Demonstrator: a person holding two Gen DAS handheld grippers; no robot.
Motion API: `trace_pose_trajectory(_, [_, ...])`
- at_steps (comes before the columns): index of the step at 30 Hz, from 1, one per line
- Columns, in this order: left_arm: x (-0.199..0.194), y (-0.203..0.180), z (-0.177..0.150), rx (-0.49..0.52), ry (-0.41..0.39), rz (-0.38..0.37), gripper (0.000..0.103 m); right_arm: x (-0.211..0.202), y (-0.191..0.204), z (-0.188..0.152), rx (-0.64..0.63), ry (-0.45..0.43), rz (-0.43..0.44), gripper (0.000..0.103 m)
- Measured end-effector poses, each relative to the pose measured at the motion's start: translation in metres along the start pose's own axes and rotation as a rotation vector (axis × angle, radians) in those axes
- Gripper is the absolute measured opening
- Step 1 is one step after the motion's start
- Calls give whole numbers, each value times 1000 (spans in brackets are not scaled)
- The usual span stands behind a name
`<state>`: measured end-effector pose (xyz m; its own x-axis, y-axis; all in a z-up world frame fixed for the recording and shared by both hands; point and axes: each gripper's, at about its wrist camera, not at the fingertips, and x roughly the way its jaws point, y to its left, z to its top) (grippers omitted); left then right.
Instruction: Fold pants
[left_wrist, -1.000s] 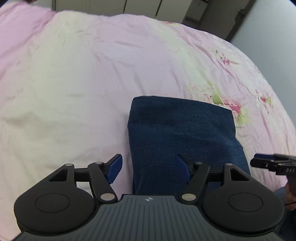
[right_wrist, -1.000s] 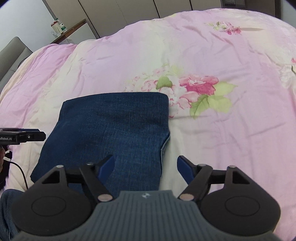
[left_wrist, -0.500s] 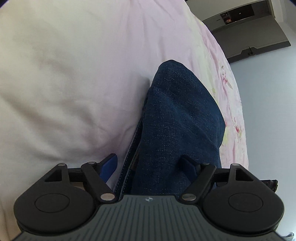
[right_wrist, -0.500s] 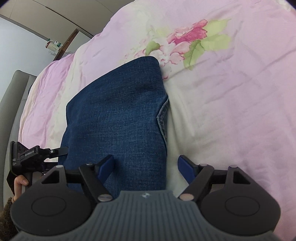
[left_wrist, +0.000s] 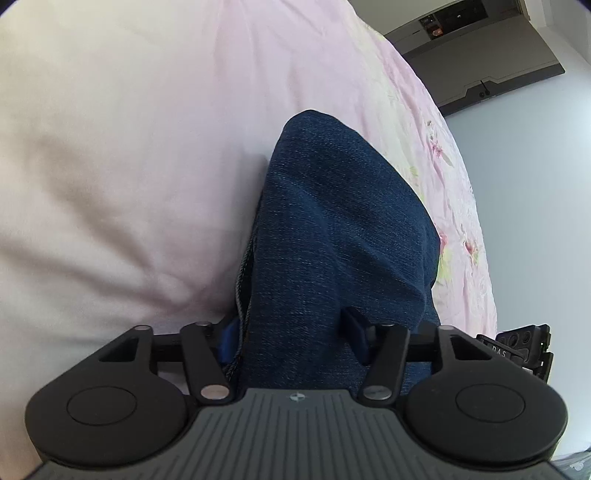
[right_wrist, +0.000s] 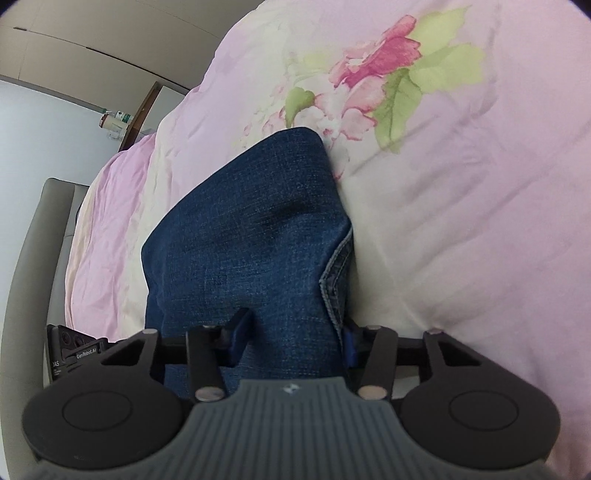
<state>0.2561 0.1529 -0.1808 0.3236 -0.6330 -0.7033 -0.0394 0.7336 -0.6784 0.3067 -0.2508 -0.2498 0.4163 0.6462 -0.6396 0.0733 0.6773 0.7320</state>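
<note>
The left gripper (left_wrist: 291, 341) and right gripper (right_wrist: 291, 338) both point down at the jeans (left_wrist: 340, 236), jaws just closing, each pair of blue fingers pinching a near corner of them.

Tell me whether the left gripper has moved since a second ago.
Yes. The left gripper has dropped toward the bedspread onto the jeans, its jaws closing around their near edge.

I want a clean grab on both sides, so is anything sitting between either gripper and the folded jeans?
Nothing visible. The folded jeans already sit between the closing jaws of the left gripper and right gripper, with only the bedspread around them.
</note>
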Motion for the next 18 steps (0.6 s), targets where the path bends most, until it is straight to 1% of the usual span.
trace_pose_trajectory(1, [-3,-3,-1,9,-7,6,55,-3,4,0,-9,0,-6,38])
trace_pose_trajectory(2, [-7,-7,-3,26,-17,12,52,-6,8,0,-18,-2,-8,35])
trace_pose_trajectory(4, [-14,-14,-5,43,-38,15,41,-15,16,1,-26,-11,1,20])
trace_pose_trajectory(5, [-17,-17,-6,50,-45,17,40,-20,20,1,-32,-14,15,17])
trace_pose_trajectory(7, [-25,-24,-9,70,-62,27,36,-27,32,2,-58,-17,6,17])
trace_pose_trajectory(10, [-36,-29,-11,73,-82,25,35,-37,51,-1,-112,-28,-15,17])
trace_pose_trajectory(13, [-56,-31,-14,78,-112,10,35,-50,66,-3,-136,-45,4,16])
trace_pose_trajectory(18, [-99,-33,-15,100,-178,17,35,-58,97,-5,-192,-53,33,16])
